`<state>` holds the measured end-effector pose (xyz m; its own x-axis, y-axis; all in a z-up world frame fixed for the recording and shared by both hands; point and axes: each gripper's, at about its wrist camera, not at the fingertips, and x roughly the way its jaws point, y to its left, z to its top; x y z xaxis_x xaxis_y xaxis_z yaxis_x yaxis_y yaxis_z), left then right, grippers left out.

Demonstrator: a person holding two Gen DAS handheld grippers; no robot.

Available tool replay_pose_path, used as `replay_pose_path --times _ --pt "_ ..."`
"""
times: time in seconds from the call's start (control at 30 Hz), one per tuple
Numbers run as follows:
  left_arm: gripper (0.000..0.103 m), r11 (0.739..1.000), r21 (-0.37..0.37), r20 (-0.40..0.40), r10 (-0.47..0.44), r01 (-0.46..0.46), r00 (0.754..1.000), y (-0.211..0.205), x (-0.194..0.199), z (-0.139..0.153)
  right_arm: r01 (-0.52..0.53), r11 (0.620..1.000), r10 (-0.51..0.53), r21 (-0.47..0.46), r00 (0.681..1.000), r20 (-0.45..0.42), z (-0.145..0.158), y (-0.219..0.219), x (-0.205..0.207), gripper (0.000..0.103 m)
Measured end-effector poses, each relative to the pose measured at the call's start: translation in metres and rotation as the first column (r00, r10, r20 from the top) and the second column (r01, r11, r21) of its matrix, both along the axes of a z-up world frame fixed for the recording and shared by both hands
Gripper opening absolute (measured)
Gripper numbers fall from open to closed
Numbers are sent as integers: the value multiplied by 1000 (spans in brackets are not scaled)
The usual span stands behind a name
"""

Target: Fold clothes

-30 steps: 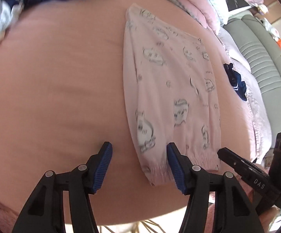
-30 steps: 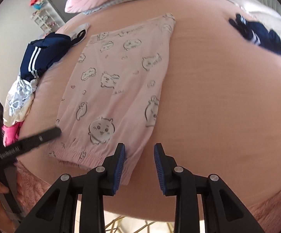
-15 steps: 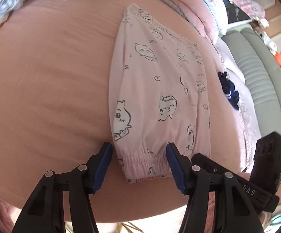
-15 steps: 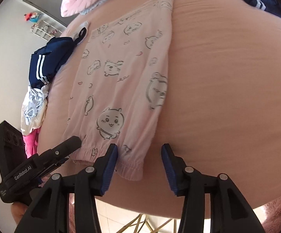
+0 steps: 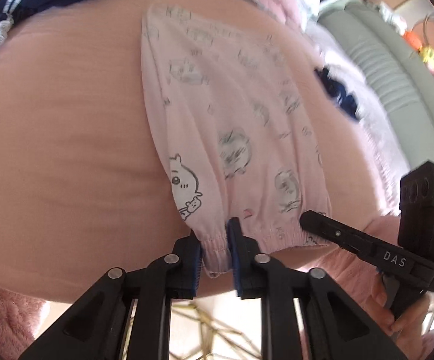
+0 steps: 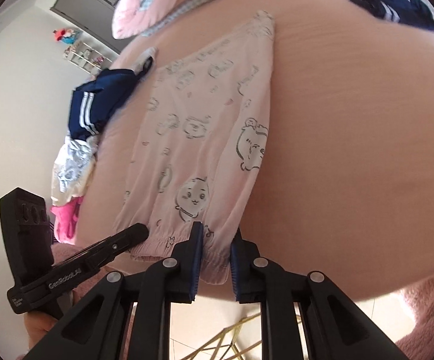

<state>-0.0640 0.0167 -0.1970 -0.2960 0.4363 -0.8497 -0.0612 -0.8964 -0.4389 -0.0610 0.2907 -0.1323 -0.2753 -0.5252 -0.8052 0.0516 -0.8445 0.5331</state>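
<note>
Pink cartoon-print cotton trousers (image 5: 235, 138) on pink bed sheet (image 5: 67, 138): left gripper (image 5: 214, 258) and right gripper (image 6: 215, 265), spread moments ago, now closing on elastic hem (image 5: 217, 244); 2 corners ready for folding.

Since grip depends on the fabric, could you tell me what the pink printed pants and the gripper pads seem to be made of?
The pink printed pants look like thin, matte cotton-type knit: they drape in soft folds and the cuff is gathered by elastic. The blue pads on the right gripper fingers look like ribbed rubber or soft plastic; which one is unclear.
</note>
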Motion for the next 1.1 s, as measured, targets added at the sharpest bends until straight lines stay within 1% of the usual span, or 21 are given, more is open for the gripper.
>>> replay_pose_path --times 0.03,0.07,0.1,0.13,0.17,0.2,0.27,0.3,0.33,0.4,0.43,0.53,0.6,0.63,0.73,0.8,0.87,0.9,0.97,1.03,1.1 --pt "22 999 33 4 17 -17 1000 -4 0 0 -1 1000 1 -7 1000 21 -8 3 1 21" --pt "30 998 41 4 36 -36 999 -9 -1 6 -2 1000 3 -14 999 43 -16 6 1 21" --pt "36 998 31 -4 53 -53 999 -13 -3 13 -1 1000 1 2 1000 30 -7 10 2 24" --pt "43 998 -3 -43 65 -65 997 -16 -3 23 1 1000 -2 22 1000 12 4 14 2 25" --pt "44 996 -52 -104 69 -75 992 -18 -3 34 4 999 -4 41 1000 -6 16 18 2 25" --pt "44 993 -97 -155 54 -70 986 -16 -5 42 12 996 -4 93 996 -84 33 22 4 25" --pt "44 983 -182 -242 -7 -38 970 -9 -13 53 48 975 4 219 973 -229 60 26 3 25" --pt "44 975 -222 -269 -44 -17 962 -3 -18 55 52 967 18 250 963 -268 65 25 -2 25" --pt "44 965 -262 -282 -87 11 955 6 -24 53 27 964 48 266 962 -270 64 19 -11 25" --pt "44 940 -336 -294 -167 62 941 18 -32 46 -41 951 119 308 964 -240 53 2 -25 25" --pt "44 929 -360 -285 -196 84 938 21 -36 42 -75 942 154 328 963 -223 47 -6 -31 25" --pt "44 903 -402 -230 -260 152 938 27 -45 25 -126 911 213 393 959 -186 25 -19 -37 25" --pt "44 888 -430 -189 -263 161 946 17 -39 14 -159 887 249 434 955 -161 10 -27 -41 25" --pt "47 892 -428 -188 -247 147 951 11 -35 11 -175 874 267 454 952 -147 3 -31 -43 25" --pt "55 912 -401 -174 -161 80 971 -14 -27 13 -110 909 179 401 974 -138 2 -4 -37 25" --pt "55 920 -390 -155 -107 39 982 -30 -23 15 -75 917 136 392 982 -128 3 13 -33 25" --pt "54 948 -320 -166 -57 1 985 -40 -21 22 -57 927 118 370 983 -144 8 19 -32 25" --pt "54 956 -294 -181 -46 -9 982 -40 -21 25 -49 932 110 358 982 -152 11 21 -31 25" --pt "54 961 -275 -222 -83 19 972 -28 -20 32 -32 942 93 334 981 -169 17 26 -30 27" --pt "54 963 -256 -247 -145 80 958 -10 -20 33 -61 947 131 315 970 -206 25 13 -28 28" --pt "54 957 -258 -222 -194 134 956 7 -20 24 -123 939 193 322 962 -193 19 -4 -27 28"
